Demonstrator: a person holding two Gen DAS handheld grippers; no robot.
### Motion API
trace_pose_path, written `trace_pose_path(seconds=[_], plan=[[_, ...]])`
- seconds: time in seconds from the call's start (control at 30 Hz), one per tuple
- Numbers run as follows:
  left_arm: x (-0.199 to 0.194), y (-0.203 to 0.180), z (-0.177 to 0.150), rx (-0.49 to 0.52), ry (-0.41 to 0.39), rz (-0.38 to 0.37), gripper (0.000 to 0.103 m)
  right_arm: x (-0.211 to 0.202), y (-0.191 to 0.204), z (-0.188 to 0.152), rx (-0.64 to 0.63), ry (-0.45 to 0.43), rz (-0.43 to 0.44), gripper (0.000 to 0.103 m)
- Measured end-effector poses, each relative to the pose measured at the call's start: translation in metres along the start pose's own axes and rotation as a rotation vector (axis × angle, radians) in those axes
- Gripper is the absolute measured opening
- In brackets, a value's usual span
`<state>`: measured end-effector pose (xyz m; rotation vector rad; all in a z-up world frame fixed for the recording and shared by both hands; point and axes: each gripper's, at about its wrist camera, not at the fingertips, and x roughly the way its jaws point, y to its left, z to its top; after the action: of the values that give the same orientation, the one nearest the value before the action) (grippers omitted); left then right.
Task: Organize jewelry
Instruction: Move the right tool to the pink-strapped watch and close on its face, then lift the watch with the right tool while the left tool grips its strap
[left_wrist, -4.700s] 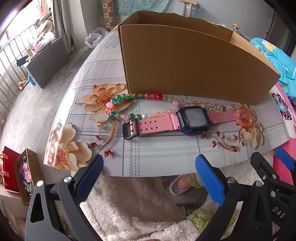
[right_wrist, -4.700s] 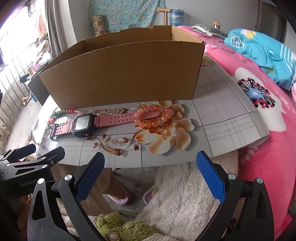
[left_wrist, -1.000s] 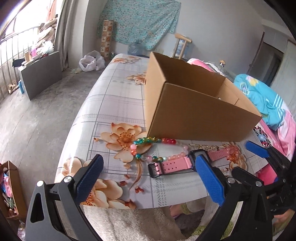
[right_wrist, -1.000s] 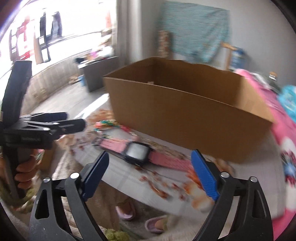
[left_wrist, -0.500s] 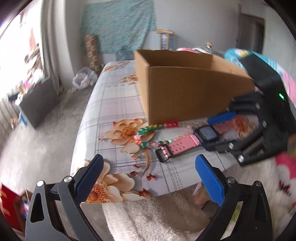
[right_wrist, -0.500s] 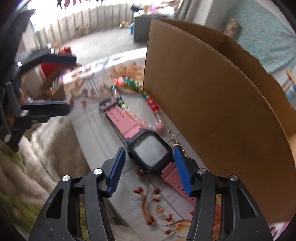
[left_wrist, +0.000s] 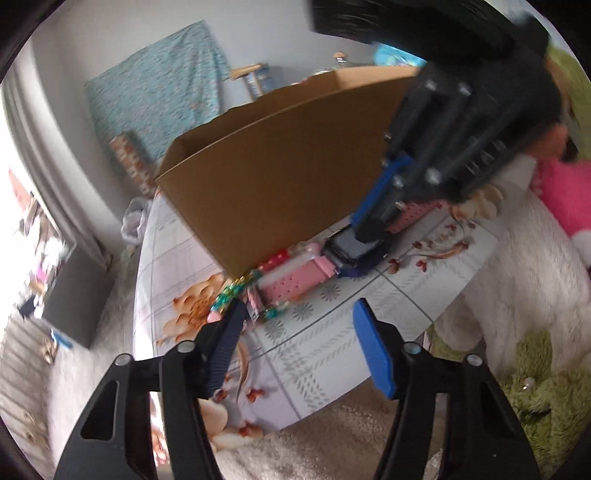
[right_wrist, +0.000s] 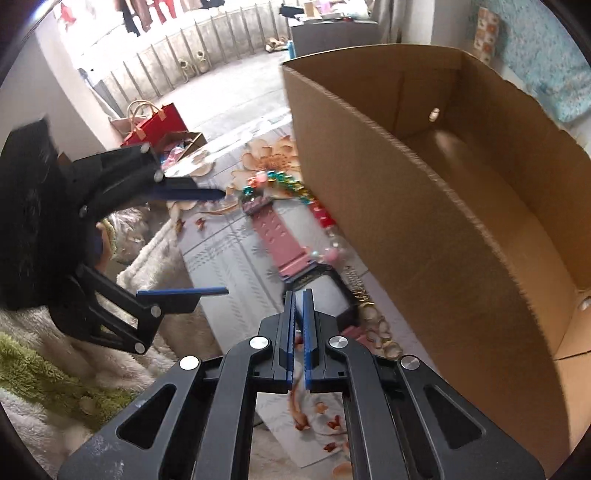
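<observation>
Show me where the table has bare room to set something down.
Bare: the tablecloth between the pink watch and the near edge. The cardboard box looks mostly empty. Crowded: the strip along the box front, with watch, bead bracelet and both grippers.

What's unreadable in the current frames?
- Watch grip: right wrist view, the right gripper has just closed, but its own fingers hide any contact.
- Gold chain: mostly hidden behind the watch and the cardboard box.
- Bead bracelet: left wrist view, blurred and partly behind the left gripper.

A matt brown cardboard box (right_wrist: 424, 206) is standing on a glossy floral tablecloth (left_wrist: 325, 354). Beside it a smooth pink plastic watch (left_wrist: 325, 258) is lying against shiny glass-like beads (right_wrist: 284, 184).
</observation>
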<state>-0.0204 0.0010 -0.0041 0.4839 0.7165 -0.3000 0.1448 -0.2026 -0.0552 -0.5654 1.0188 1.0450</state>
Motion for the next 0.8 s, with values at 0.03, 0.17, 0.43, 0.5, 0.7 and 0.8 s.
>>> trace_pose_path(seconds=[0.03, 0.17, 0.43, 0.5, 0.7, 0.8], plan=[[0.002, -0.001, 0.002, 0.010, -0.002, -0.001, 0.056, 0.000, -0.003, -0.001, 0.003, 0.010, -0.004, 0.004], [0.008, 0.003, 0.004, 0.002, -0.001, -0.015, 0.054, 0.008, -0.005, -0.005, 0.011, 0.026, -0.018, 0.018], [0.017, 0.003, 0.006, -0.024, 0.026, -0.037, 0.054, 0.033, 0.018, 0.009, -0.167, 0.006, -0.120, 0.048], [0.017, 0.002, 0.005, -0.027, 0.025, -0.036, 0.054, 0.039, 0.025, 0.009, -0.219, 0.015, -0.159, 0.050], [0.016, -0.003, 0.000, -0.028, 0.024, -0.034, 0.054, 0.044, 0.021, 0.007, -0.226, 0.035, -0.160, 0.047], [0.009, -0.006, -0.006, -0.012, 0.017, -0.019, 0.054, 0.039, 0.007, 0.010, -0.175, 0.041, -0.092, 0.046]])
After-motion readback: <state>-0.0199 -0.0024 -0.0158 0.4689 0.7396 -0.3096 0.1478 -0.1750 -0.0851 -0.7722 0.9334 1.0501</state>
